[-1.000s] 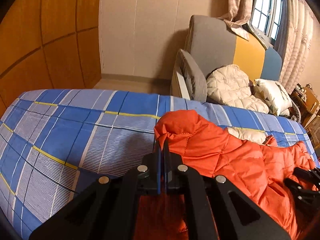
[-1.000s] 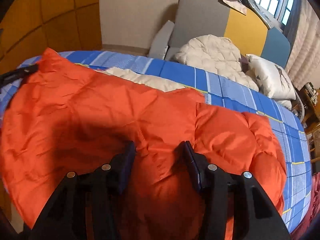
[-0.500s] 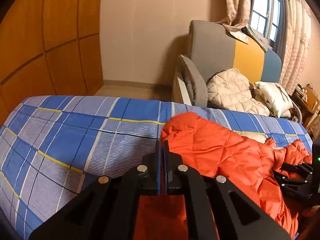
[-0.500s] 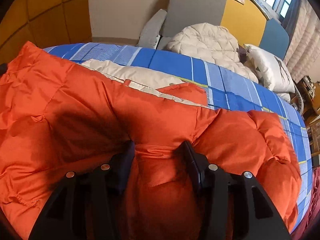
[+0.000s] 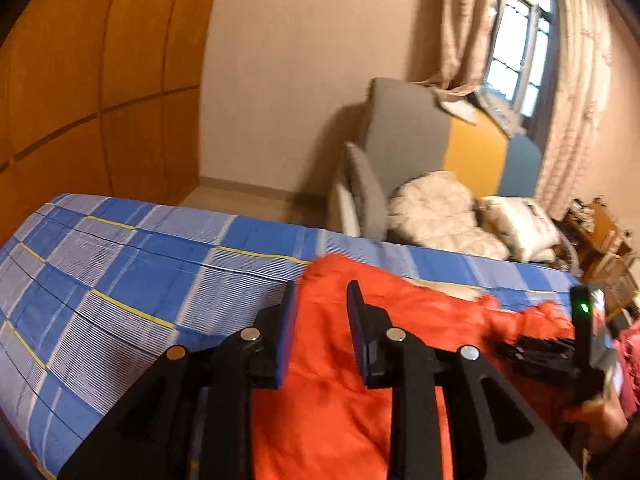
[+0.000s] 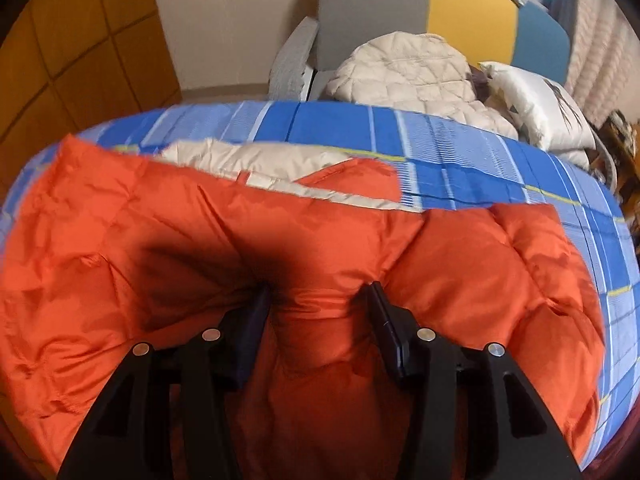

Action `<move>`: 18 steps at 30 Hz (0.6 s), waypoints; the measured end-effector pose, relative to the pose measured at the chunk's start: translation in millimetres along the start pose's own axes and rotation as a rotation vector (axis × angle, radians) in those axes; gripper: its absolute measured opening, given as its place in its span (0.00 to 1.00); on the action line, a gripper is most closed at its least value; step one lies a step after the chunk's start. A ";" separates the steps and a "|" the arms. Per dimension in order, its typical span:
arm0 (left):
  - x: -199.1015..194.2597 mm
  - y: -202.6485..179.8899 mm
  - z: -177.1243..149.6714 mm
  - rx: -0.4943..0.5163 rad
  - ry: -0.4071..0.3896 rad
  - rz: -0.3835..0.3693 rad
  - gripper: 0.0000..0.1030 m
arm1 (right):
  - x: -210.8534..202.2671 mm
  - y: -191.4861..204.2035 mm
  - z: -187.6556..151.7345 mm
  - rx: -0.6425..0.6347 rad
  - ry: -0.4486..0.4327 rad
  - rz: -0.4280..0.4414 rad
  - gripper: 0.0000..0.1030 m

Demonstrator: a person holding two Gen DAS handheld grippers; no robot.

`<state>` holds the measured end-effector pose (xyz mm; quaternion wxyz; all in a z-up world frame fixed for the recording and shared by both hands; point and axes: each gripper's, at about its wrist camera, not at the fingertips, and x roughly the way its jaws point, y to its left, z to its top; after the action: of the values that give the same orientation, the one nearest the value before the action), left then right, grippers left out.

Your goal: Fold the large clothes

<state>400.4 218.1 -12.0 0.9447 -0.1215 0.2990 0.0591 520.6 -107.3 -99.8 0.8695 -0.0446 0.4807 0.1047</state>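
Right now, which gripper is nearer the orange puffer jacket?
Right. The right gripper pinches a fold of the orange puffer jacket between its fingers. The left gripper has just been opening; its fingers stand apart above the jacket's edge, pressing nothing.

Orange jacket (image 6: 460,280) lower part cut off; edges motion-blurred.

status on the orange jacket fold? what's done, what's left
Done: the orange jacket lies on the bed, one layer turned over, cream lining showing at the far edge. In hand: the left gripper has just been opening, jaws apart above the jacket; the right gripper pinches a bunched ridge. Left: further folds; it's still wide and puffy.
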 end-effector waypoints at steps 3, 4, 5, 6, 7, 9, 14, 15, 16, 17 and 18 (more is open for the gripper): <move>-12.7 -27.0 -14.2 0.018 0.016 -0.076 0.24 | -28.5 -14.4 -9.3 0.045 -0.047 0.014 0.50; -15.2 -35.2 -18.7 0.027 0.021 -0.094 0.24 | -37.4 -19.8 -13.4 0.057 -0.061 0.014 0.51; -17.4 -50.9 -27.6 0.057 0.038 -0.126 0.24 | -45.1 -25.0 -17.9 0.068 -0.072 0.016 0.51; -19.1 -60.7 -33.6 0.077 0.048 -0.141 0.24 | -58.7 -35.9 -27.8 0.095 -0.089 0.022 0.51; -19.2 -72.8 -41.5 0.094 0.061 -0.159 0.24 | -67.7 -44.2 -35.8 0.114 -0.100 0.029 0.51; -16.2 -90.6 -53.8 0.123 0.095 -0.189 0.24 | -87.0 -63.1 -53.9 0.158 -0.127 0.028 0.51; -3.1 -126.0 -82.6 0.167 0.161 -0.199 0.24 | -129.8 -122.0 -109.6 0.301 -0.180 -0.006 0.66; 1.0 -128.3 -86.1 0.162 0.178 -0.192 0.24 | -133.1 -131.6 -121.5 0.329 -0.181 0.004 0.67; 5.2 -128.8 -90.1 0.147 0.198 -0.181 0.24 | -134.2 -140.8 -131.6 0.358 -0.182 0.021 0.70; 7.8 -127.6 -92.0 0.137 0.208 -0.171 0.24 | -133.1 -150.8 -144.3 0.399 -0.176 0.031 0.77; 8.4 -127.0 -95.1 0.126 0.211 -0.166 0.24 | -129.4 -156.8 -153.3 0.427 -0.165 0.049 0.78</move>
<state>378.3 70.9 -67.4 0.9154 -0.0916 0.3885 -0.0512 362.5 -305.3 -75.9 0.8928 0.1607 0.4201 0.0251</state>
